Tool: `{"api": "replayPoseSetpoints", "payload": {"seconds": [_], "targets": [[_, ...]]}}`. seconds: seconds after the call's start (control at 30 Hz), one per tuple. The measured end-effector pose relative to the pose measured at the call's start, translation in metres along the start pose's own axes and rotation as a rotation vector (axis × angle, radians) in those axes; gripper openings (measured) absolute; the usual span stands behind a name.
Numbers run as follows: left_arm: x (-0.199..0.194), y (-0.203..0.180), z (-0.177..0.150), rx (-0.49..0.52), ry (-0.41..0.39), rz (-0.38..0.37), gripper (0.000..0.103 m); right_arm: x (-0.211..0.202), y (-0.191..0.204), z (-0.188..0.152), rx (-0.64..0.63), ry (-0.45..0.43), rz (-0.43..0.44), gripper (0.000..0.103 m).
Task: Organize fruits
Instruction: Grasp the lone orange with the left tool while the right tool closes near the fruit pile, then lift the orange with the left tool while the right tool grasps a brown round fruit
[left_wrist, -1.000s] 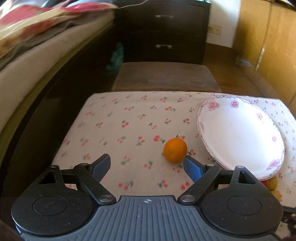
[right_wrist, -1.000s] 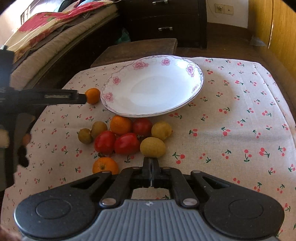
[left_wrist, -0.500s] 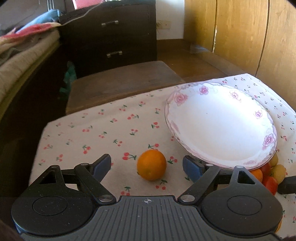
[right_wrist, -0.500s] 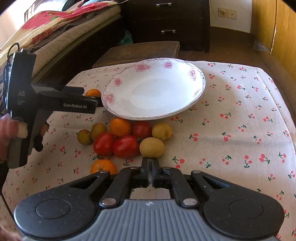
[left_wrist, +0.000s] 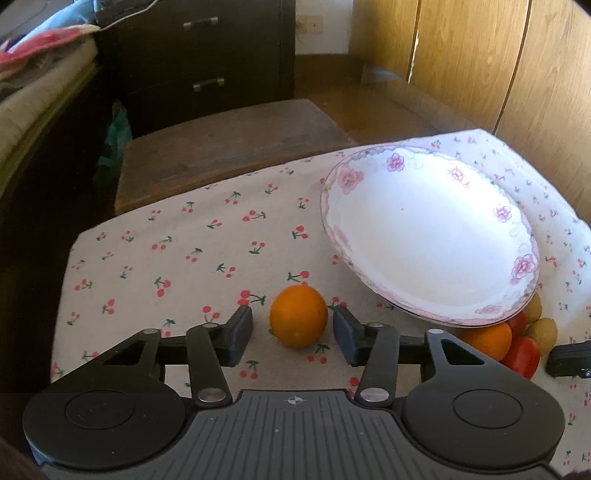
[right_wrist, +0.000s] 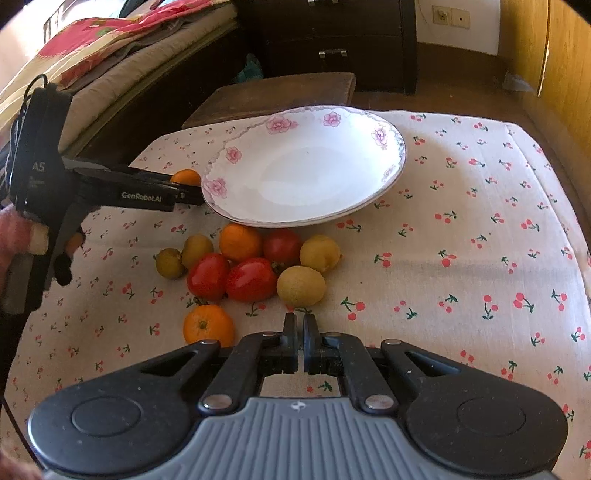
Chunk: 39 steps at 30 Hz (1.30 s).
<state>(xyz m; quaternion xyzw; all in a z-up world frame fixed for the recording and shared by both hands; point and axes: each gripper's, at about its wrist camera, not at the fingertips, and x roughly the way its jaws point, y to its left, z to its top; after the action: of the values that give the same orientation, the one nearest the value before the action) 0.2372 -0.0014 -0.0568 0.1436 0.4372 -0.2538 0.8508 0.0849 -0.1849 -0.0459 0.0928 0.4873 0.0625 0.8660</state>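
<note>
Jaws closing on a lone orange

Left gripper (left_wrist: 292, 334) brackets the lone orange (left_wrist: 298, 316), its jaws closing with narrow gaps still showing on both sides, so nothing is pinched yet. That fruit sits on the cloth at seven o'clock from the flowered plate (left_wrist: 432, 236), just beside its rim. Right gripper (right_wrist: 300, 341) hangs shut and empty at six o'clock of the fruit pile (right_wrist: 255, 262), which lies against the plate's near edge.

Risk, as I judge it: a round fruit can roll or squirt forward if one pad lands first, and it could knock the plate rim. A careless lift might also clip that rim.

Surface is a cherry-print tablecloth (right_wrist: 461, 258), soft and slightly creased. Beyond it stand a dark wooden stool (left_wrist: 229, 147), a dark dresser (left_wrist: 207, 70), bedding (right_wrist: 110, 55) at ten o'clock and wooden panels (left_wrist: 498, 62) at two.
</note>
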Motion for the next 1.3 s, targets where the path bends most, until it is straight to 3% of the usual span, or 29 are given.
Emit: {"api": "replayPoseSetpoints", "payload": {"seconds": [0.23,0.5,1.03,1.3], "targets": [[0.008,0.001,0.018,0.044,0.081,0.002,0.054,-0.003,-0.008,0.001,0.013,0.055,0.001,0.006],[0.005,-0.010,0.020,0.062,0.142,0.008,0.041,-0.012,-0.004,0.007,-0.039,0.078,-0.018,0.006],[-0.050,-0.027,-0.031,0.035,0.226,0.005,0.040,-0.034,-0.011,-0.007,0.005,0.110,0.047,0.006],[-0.082,-0.043,-0.049,-0.023,0.208,-0.035,0.040,-0.042,-0.013,-0.003,0.048,0.099,0.086,0.006]]}}
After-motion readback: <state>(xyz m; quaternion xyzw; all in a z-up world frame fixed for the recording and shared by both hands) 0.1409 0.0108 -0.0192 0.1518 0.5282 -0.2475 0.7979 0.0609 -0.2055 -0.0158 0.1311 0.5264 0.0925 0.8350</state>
